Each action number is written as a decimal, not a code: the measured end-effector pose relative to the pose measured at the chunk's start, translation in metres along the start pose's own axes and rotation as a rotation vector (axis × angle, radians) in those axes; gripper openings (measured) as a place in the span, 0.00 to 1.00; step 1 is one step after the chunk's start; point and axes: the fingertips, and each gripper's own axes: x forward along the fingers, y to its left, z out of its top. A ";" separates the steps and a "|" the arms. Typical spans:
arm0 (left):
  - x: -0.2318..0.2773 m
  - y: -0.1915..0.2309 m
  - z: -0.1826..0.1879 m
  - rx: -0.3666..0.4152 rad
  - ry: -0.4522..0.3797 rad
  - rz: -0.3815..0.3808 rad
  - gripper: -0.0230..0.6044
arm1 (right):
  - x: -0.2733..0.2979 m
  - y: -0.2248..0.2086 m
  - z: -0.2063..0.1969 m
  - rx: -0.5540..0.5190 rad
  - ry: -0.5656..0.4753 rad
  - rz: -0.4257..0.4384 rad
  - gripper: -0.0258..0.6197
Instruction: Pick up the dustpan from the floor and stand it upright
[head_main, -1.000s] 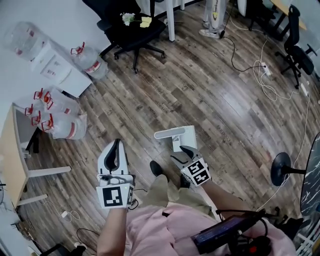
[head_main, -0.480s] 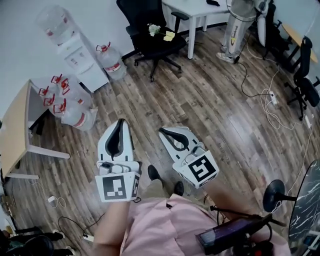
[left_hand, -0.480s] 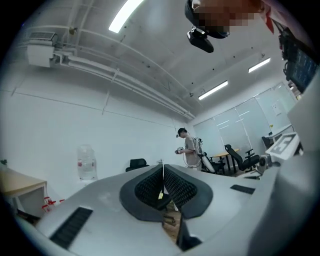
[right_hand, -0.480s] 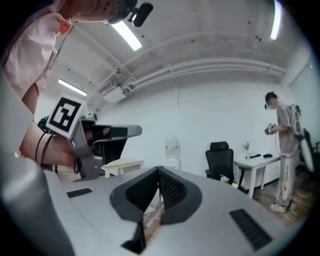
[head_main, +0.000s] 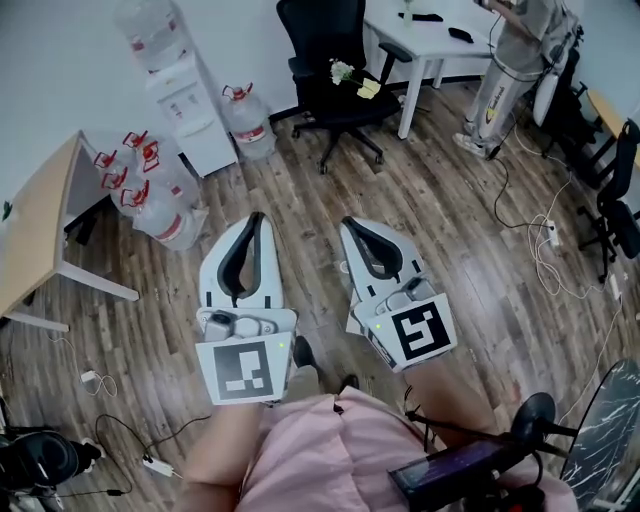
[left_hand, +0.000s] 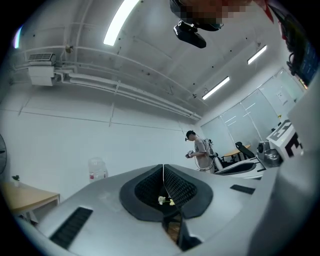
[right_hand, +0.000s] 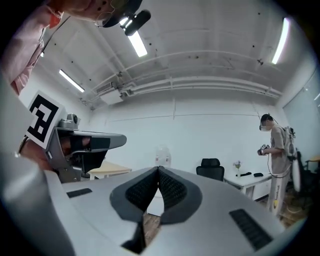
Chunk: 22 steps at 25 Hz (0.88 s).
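Observation:
My left gripper (head_main: 256, 218) and right gripper (head_main: 352, 222) are held up side by side above the wooden floor, both shut with nothing in them. The dustpan is hidden behind the right gripper in the head view. Only a thin white sliver (head_main: 352, 322) shows at that gripper's left edge, and I cannot tell whether it is the dustpan. The left gripper view looks along the closed left gripper (left_hand: 163, 168) toward a white wall and ceiling. In the right gripper view the closed right gripper (right_hand: 159, 170) points level across the room.
A black office chair (head_main: 340, 95) stands ahead. Several water bottles (head_main: 160, 215) and a dispenser (head_main: 185, 100) are at the far left, with a wooden table (head_main: 40, 240) beside them. A white desk (head_main: 440, 40), a person (head_main: 510, 70) and floor cables (head_main: 550, 250) are on the right.
Both grippers have risen and now point forward. The white dustpan stood upright by the right gripper one second ago and is now covered by that gripper. The head view has tilted up.

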 end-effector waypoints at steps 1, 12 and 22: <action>0.000 0.002 -0.001 -0.001 0.004 0.003 0.06 | 0.002 0.000 0.000 -0.004 0.002 -0.002 0.04; 0.003 -0.002 -0.009 -0.001 0.026 -0.028 0.06 | 0.009 -0.003 -0.002 -0.009 0.010 -0.036 0.04; 0.007 0.007 -0.017 -0.017 0.035 -0.045 0.06 | 0.022 -0.003 -0.004 -0.018 0.019 -0.050 0.04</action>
